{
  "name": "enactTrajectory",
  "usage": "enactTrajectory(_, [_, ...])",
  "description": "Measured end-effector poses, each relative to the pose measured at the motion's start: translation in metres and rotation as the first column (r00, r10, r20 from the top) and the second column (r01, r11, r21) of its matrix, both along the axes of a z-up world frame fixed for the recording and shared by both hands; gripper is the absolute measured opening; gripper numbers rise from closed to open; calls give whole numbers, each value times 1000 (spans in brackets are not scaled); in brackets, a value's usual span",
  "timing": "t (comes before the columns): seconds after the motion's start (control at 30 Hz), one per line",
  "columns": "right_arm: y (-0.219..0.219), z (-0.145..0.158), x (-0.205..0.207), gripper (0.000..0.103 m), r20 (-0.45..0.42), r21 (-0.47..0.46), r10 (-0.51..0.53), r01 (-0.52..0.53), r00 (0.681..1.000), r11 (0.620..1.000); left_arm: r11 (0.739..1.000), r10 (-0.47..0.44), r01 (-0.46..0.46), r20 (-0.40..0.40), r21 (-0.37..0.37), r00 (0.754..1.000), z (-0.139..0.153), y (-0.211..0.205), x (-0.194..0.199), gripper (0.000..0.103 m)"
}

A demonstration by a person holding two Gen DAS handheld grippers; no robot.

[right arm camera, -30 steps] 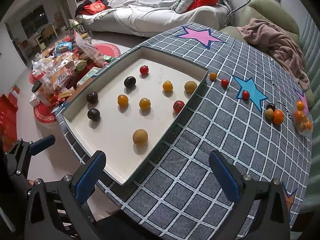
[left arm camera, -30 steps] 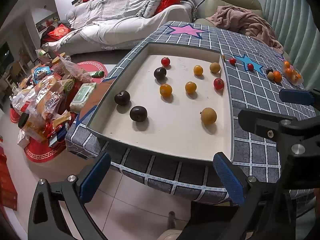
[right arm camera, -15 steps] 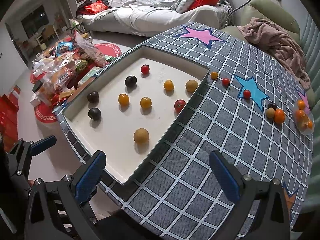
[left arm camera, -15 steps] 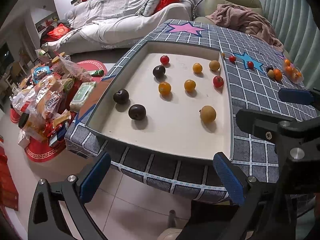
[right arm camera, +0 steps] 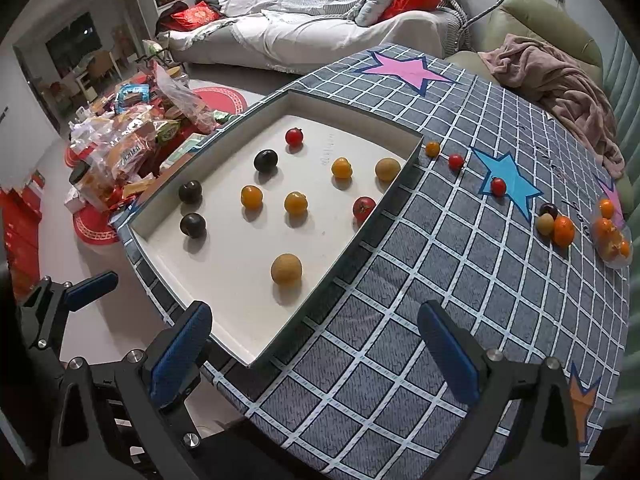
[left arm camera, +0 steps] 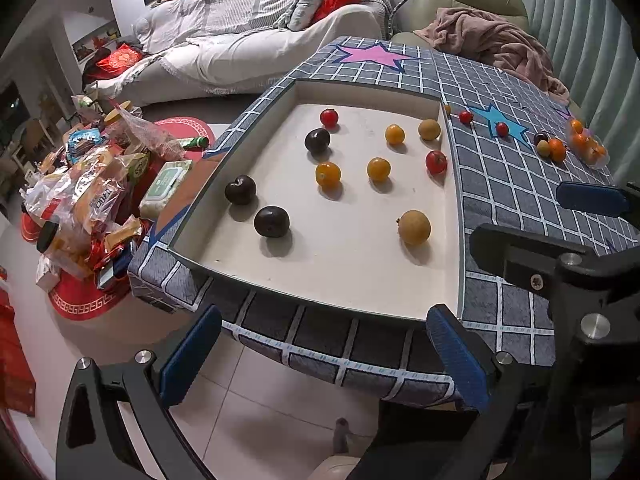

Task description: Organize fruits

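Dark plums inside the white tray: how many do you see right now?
3. One plum sits toward the far side near the red tomato; two lie by the tray's left wall, one just behind the other. Nothing in the tray looks hidden.

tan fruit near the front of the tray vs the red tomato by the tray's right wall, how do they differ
The tan fruit is larger, dull brown-yellow and sits alone in open tray floor. The red tomato is smaller, glossy red and sits close against the tray wall. Both are round and lie loose in the tray.
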State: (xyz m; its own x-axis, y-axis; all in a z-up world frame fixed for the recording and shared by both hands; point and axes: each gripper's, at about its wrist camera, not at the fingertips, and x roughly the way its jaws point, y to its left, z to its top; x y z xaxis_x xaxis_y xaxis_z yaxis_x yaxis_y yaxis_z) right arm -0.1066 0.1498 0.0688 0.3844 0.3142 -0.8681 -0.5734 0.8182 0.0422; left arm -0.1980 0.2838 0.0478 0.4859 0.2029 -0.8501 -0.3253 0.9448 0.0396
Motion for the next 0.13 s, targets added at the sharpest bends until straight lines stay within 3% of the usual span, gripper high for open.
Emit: enactTrajectory(0.13, [-4,0,2,103,-3,9,-4,4,1000,1000,1000,1,-1,-8,3,1000,0,-1,1,103])
